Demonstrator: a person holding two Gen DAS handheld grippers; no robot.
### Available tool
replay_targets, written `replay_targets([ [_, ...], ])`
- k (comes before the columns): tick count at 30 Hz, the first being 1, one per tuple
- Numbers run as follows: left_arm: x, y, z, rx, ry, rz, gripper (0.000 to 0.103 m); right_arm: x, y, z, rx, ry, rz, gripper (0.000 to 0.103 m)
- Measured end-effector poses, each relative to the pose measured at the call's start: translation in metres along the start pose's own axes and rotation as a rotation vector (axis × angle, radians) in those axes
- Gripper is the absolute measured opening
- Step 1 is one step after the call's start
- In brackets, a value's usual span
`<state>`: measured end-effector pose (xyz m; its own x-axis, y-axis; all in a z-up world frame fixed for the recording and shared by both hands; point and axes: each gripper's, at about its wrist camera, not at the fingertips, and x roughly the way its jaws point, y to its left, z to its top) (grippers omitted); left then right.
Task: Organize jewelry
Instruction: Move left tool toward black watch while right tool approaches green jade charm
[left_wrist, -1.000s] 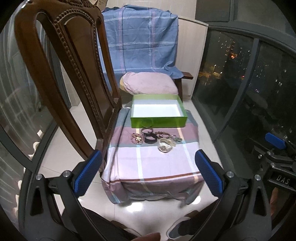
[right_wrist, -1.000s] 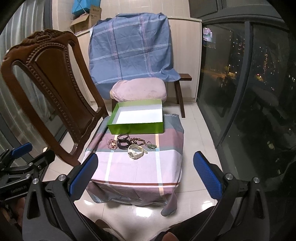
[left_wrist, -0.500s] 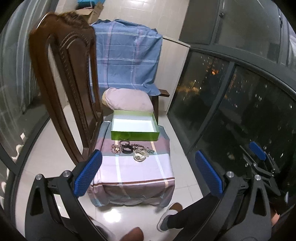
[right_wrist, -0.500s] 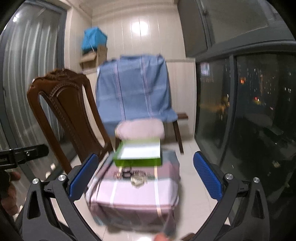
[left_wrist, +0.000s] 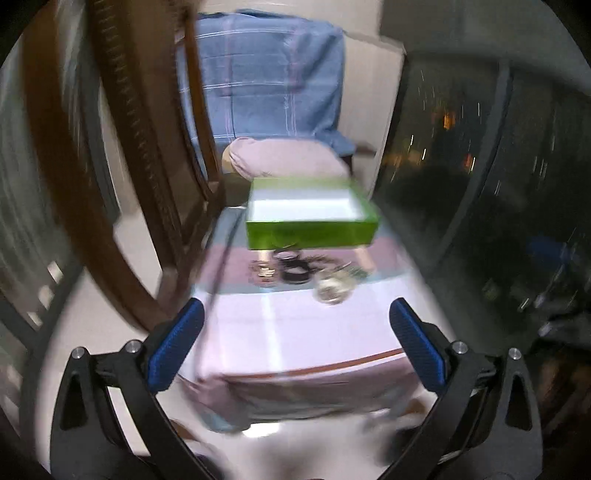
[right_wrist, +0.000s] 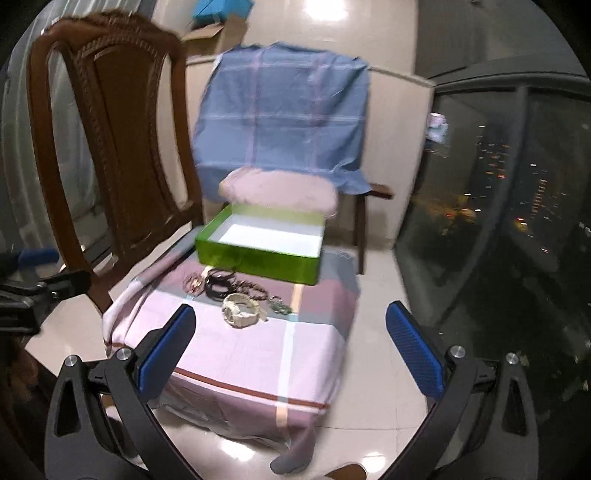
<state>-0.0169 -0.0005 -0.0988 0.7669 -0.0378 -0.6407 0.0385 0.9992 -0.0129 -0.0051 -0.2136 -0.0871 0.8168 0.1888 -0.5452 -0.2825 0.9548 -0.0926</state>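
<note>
An open green box (right_wrist: 258, 243) with a white inside stands at the far end of a cloth-covered stool (right_wrist: 258, 354). In front of it lie several bracelets: a cream one (right_wrist: 242, 314), a black one (right_wrist: 219, 286), a beaded one (right_wrist: 194, 284) and a green one (right_wrist: 280, 305). The left wrist view is blurred; it shows the box (left_wrist: 312, 218) and the jewelry (left_wrist: 299, 273). My left gripper (left_wrist: 295, 347) is open and empty, short of the stool. My right gripper (right_wrist: 291, 347) is open and empty, above the stool's near half.
A carved wooden chair (right_wrist: 110, 147) stands left of the stool. A pink cushion (right_wrist: 280, 192) and a blue cloth (right_wrist: 284, 110) sit behind the box. Dark glass windows (right_wrist: 498, 203) run along the right. The left gripper's body (right_wrist: 33, 288) shows at the right wrist view's left edge.
Both grippers have moved closer to the stool and tilted down. The jewelry and box have not moved. Both stay open.
</note>
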Motion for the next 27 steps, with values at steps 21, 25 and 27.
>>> replay_targets([
  [21,0.210,0.020,0.016,0.001,0.320,-0.006,0.099,0.275,0.000,-0.041,-0.349,0.418,0.211,0.055],
  [25,0.215,0.008,0.024,0.027,0.284,-0.037,0.099,0.296,-0.003,-0.040,-0.307,0.453,0.249,0.040],
  [27,0.216,0.002,0.025,0.052,0.274,-0.041,0.099,0.301,-0.001,-0.038,-0.286,0.454,0.269,0.037],
])
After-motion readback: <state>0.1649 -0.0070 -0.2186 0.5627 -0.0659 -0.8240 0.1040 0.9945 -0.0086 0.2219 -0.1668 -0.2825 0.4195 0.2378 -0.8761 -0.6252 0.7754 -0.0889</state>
